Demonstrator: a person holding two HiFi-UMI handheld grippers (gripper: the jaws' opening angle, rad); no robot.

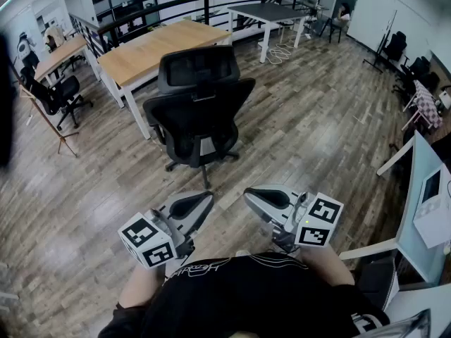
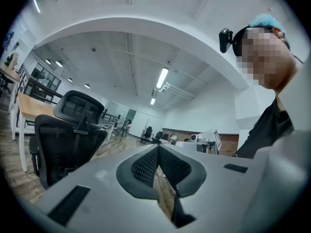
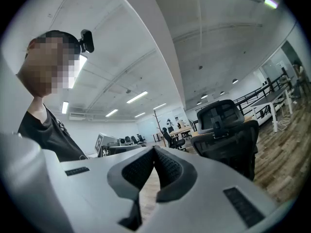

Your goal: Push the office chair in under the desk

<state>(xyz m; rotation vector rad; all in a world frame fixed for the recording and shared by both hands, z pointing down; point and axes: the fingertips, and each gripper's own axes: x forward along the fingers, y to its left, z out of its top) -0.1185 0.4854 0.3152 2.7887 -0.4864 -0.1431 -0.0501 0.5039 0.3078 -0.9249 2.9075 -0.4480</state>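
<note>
Print on the person's black shirt [image 1: 232, 287] is illegible. Left tongs [image 1: 206, 198] and right tongs [image 1: 248, 194] are both closed and empty, side by side close to the body. The office chair [image 1: 199, 111] stands beyond them, well apart, backrest toward them, at the near side of the wooden desk [image 1: 151, 44] and not under it. Plank floor [image 1: 232, 171] lies between.

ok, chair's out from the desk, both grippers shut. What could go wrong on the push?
1. The office chair stands on a rolling base, seemingly angled to the desk; an off-centre push may swivel it.
2. Its armrest may catch the desk's white leg.
3. The shut left gripper and right gripper could slip on the backrest.
</note>
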